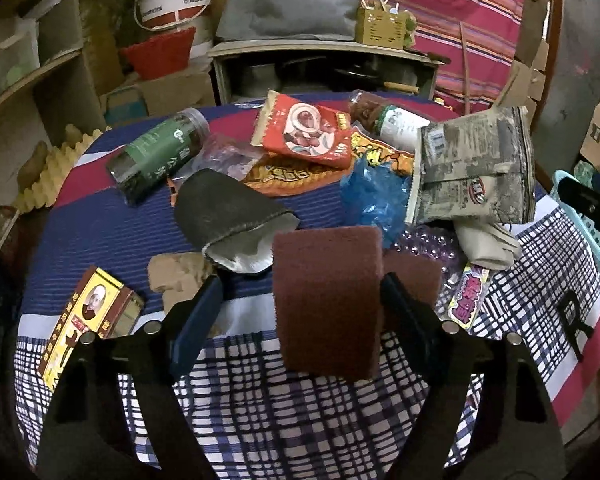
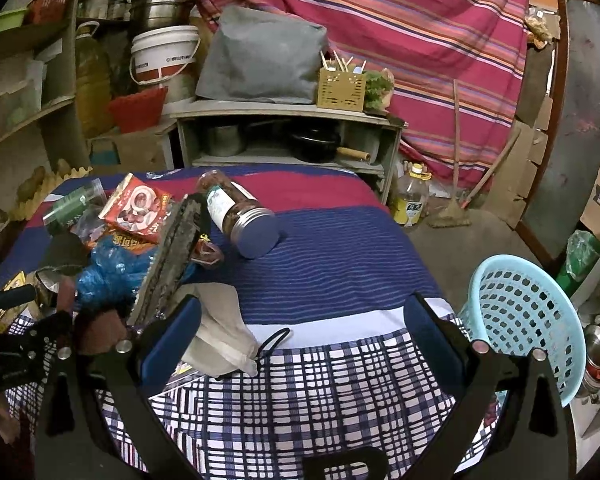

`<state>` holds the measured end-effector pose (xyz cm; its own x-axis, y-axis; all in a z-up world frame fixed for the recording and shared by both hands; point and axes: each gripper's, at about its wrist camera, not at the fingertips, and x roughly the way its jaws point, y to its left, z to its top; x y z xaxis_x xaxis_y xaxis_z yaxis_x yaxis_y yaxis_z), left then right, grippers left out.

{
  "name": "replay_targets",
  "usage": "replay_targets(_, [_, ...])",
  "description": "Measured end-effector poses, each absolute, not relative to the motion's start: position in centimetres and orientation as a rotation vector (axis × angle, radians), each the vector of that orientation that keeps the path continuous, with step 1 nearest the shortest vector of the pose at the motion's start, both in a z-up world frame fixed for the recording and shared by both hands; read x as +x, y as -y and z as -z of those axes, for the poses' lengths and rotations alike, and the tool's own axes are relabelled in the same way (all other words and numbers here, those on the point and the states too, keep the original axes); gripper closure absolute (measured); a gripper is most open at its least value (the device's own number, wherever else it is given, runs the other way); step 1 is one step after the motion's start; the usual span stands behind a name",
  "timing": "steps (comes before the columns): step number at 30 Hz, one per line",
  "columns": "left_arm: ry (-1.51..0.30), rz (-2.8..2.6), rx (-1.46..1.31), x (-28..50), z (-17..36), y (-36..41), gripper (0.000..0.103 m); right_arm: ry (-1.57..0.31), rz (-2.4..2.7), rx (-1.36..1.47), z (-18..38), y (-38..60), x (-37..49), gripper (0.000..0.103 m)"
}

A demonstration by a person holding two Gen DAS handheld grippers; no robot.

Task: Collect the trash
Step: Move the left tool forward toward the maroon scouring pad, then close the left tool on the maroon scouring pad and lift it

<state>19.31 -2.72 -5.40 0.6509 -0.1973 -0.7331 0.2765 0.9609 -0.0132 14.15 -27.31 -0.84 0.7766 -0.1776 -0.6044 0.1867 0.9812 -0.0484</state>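
While the left gripper hangs over the checked end of the tablecloth, a brown scouring pad stands between its fingers, lying against the right-hand one with a clear gap to the left-hand one, so the jaws stand spread and are not pinching it. Over on the right, the right gripper is wide apart with nothing between its fingers, only cloth below, and the light blue basket sits just beside it at the table's edge. Trash piles up beyond the pad: a green-labelled jar on its side, a red snack packet, a crumpled blue plastic bag, a dirty newsprint-patterned bag and a yellow box with a portrait. Their lettering is too small to read. Clear enough, though, is a black letter R on the cloth.
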Motion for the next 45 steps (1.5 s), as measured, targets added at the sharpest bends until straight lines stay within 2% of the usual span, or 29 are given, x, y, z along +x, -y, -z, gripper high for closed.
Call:
replay_targets(4, [-0.836, 0.291, 0.073, 19.3, 5.2, 2.4, 0.039, -0.653, 0.194, 0.014, 0.8, 27.2, 14.1, 0.004])
replay_targets(10, [-0.829, 0.211, 0.117, 18.3, 4.4, 1.7, 0.044, -0.659, 0.194, 0.021, 1.0, 27.3, 14.1, 0.004])
replay_targets(25, [-0.818, 0.147, 0.012, 18.9, 3.3, -2.3, 0.041, -0.66, 0.189, 0.026, 1.1, 27.3, 14.1, 0.004])
replay_targets(33, [-0.812, 0.195, 0.073, 18.4, 3.5, 0.0, 0.037, -0.659, 0.191, 0.02, 1.1, 27.2, 14.0, 0.004])
replay_targets(36, [-0.822, 0.21, 0.077, 18.5, 3.9, 0.7, 0.029, -0.66, 0.191, 0.02, 1.2, 27.1, 14.1, 0.004])
replay_targets(45, [-0.866, 0.215, 0.136, 19.4, 5.9, 2.9, 0.026, -0.67, 0.186, 0.014, 1.5, 26.9, 14.2, 0.004])
